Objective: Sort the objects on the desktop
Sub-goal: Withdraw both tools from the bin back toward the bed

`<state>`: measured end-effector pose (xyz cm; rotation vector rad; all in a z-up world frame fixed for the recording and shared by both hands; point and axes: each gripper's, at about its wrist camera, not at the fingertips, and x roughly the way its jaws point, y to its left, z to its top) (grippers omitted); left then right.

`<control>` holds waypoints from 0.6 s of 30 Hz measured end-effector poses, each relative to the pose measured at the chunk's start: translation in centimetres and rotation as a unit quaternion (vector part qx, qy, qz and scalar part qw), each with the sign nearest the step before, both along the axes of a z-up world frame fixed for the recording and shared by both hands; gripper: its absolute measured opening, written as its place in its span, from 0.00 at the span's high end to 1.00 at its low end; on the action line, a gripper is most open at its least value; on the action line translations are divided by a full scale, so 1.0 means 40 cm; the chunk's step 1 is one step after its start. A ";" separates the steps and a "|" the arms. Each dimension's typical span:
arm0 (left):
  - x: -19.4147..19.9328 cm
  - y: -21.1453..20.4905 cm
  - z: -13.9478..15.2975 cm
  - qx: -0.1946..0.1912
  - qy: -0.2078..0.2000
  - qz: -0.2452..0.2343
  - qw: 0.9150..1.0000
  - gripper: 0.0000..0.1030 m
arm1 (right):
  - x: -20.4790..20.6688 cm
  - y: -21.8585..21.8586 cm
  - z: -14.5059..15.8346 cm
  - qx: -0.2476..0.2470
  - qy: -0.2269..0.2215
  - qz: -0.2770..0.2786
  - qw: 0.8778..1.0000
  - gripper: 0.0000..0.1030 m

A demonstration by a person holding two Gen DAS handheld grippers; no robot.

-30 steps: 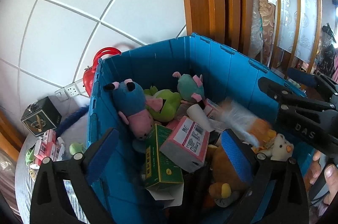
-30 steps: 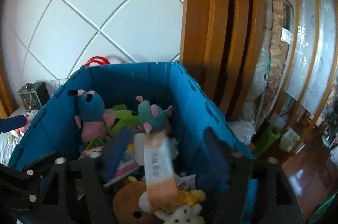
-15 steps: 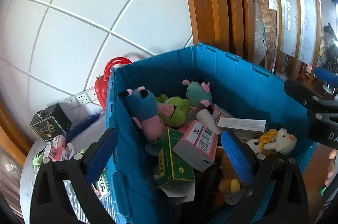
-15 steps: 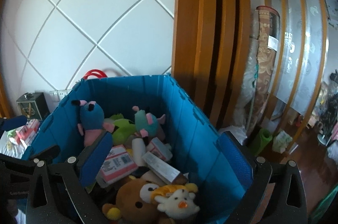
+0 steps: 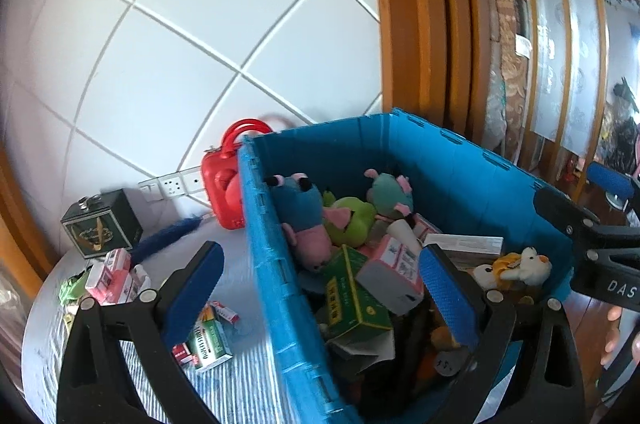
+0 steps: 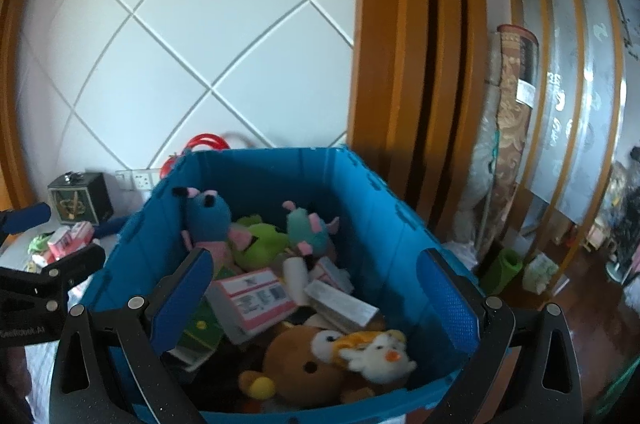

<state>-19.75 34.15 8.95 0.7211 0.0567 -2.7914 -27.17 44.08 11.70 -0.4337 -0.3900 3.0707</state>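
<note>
- The long silver-grey box (image 6: 342,302) lies flat on top of the pile in the blue crate (image 6: 384,224), its long axis running diagonally from beside the white tube (image 6: 294,274) down toward the white-and-orange plush chick (image 6: 372,346); in the left wrist view the same box (image 5: 464,244) lies nearly crosswise by the crate's far wall.
- Around it in the crate: a pink-and-white carton (image 6: 254,298), a green carton (image 5: 356,298), a brown plush bear (image 6: 300,360), a blue-headed plush (image 6: 208,220), a green plush (image 6: 258,240) and a teal plush (image 6: 310,226).
- The right gripper (image 6: 316,296) is held over the crate's near end, angled slightly downward, its blue-padded jaws spread as wide as they go with nothing between them and touching nothing.
- The left gripper (image 5: 320,298) straddles the crate's left wall, tilted more steeply down; its jaws are wide apart and hold nothing.
- On the striped cloth (image 5: 248,384) left of the crate lie a small green box (image 5: 210,342), pink cartons (image 5: 112,276), a dark green cube box (image 5: 100,224), a blue feather duster (image 5: 168,234) and a red case (image 5: 224,184).
</note>
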 end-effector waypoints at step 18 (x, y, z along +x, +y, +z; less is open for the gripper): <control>0.213 -0.391 -0.054 0.045 0.007 0.075 0.996 0.03 | 0.064 -0.403 -0.032 0.024 0.006 0.083 0.996 0.00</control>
